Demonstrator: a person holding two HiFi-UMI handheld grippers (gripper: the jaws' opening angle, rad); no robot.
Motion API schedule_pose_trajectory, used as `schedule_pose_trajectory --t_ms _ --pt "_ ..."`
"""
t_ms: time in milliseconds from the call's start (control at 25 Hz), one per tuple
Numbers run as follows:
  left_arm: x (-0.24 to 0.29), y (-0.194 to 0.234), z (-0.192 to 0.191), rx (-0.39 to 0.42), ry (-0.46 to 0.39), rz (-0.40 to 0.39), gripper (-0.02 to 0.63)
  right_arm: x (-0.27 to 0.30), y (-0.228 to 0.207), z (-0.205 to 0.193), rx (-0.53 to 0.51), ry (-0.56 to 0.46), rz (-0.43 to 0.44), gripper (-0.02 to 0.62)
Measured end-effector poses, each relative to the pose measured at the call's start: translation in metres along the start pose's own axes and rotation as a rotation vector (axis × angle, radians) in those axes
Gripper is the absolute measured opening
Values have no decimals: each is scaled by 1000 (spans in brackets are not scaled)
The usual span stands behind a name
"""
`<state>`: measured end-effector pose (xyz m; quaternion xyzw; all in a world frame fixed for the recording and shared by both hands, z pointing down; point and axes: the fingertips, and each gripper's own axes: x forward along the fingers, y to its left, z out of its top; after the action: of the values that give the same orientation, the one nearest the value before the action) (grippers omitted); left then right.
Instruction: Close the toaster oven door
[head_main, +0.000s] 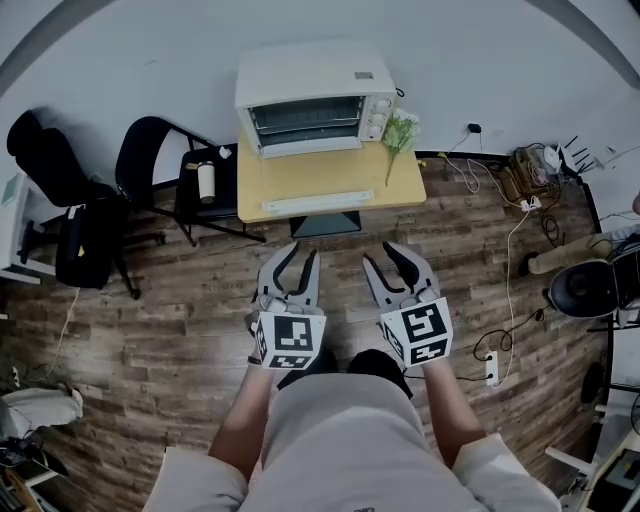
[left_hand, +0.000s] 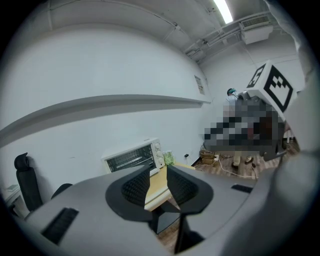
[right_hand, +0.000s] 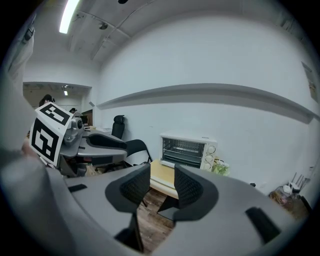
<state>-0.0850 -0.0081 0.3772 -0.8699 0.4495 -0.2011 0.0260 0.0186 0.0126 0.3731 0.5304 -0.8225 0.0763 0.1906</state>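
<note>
A plain white wall (head_main: 150, 60) closes the far side of the room, with a long ledge (left_hand: 100, 105) running along it. The floor (head_main: 180, 310) is dark wood planks. A small light-wood table (head_main: 320, 180) stands against the wall, a green plant sprig (head_main: 398, 135) at its right corner. Left of the table is a black chair (head_main: 150, 150) and, further left, a black office chair (head_main: 60, 190). White cables (head_main: 510, 240) trail over the floor at the right towards a power strip (head_main: 490, 370). A tube light (left_hand: 223, 10) glows on the ceiling

No legible text, toaster oven (head_main: 312, 98) label unreadable
</note>
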Motion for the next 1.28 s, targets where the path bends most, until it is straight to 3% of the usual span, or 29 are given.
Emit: schedule_pose_trajectory --t_ms 440,1280 --pt "25 17 -37 27 60 -25 87 47 3 -21 -114 87 3 133" --pt "100 34 -89 1 133 17 87 154 -29 -105 -312 211 55 135"
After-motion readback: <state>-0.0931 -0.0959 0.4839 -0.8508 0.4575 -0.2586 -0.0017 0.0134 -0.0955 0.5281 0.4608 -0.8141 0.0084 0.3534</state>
